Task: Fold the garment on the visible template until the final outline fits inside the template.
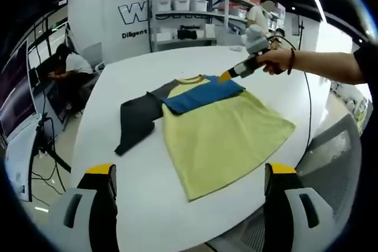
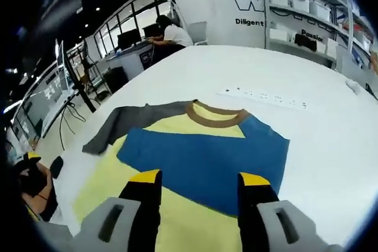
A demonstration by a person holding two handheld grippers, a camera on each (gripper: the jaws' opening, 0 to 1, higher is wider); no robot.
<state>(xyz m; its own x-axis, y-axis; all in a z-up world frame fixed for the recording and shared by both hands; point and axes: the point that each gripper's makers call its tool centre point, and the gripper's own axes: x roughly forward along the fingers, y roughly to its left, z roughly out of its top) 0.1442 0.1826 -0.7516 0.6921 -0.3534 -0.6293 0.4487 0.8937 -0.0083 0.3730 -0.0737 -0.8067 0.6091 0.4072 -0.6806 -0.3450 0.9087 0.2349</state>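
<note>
On a large white table (image 1: 147, 75) a pale yellow T-shirt with a brown collar and one dark grey sleeve (image 1: 227, 134) is laid flat, a blue sleeve (image 1: 201, 94) being folded inward across its chest. In the left gripper view the grey sleeve (image 1: 136, 123) is seen stretched away from the body of the shirt, toward the left of the picture, and the hem is turned toward the camera. The left gripper (image 1: 192, 184) is held well apart from the cloth, above the near table edge, its two grey, yellow-tipped jaws spread wide with nothing between them. The right gripper (image 1: 227, 76) is seen at the far side of the shirt, gripped by a person's hand (image 1: 276, 60), its yellow tip just beside or touching the blue fold; contact cannot be judged at that size. In the right gripper view the same gripper (image 2: 198, 180) is seen with its jaws parted and empty, poised over the blue fold (image 2: 201, 163) where it meets the yellow body. The brown collar (image 2: 215, 113) is shown beyond the fold, and a white power strip (image 2: 266, 97) is laid on the table past the collar. A template outline cannot be made out under the garment. Grey shelving with white bins (image 1: 189, 16) is placed against the far wall, and a seated person (image 1: 68, 66) is shown at a desk to the side.
</note>
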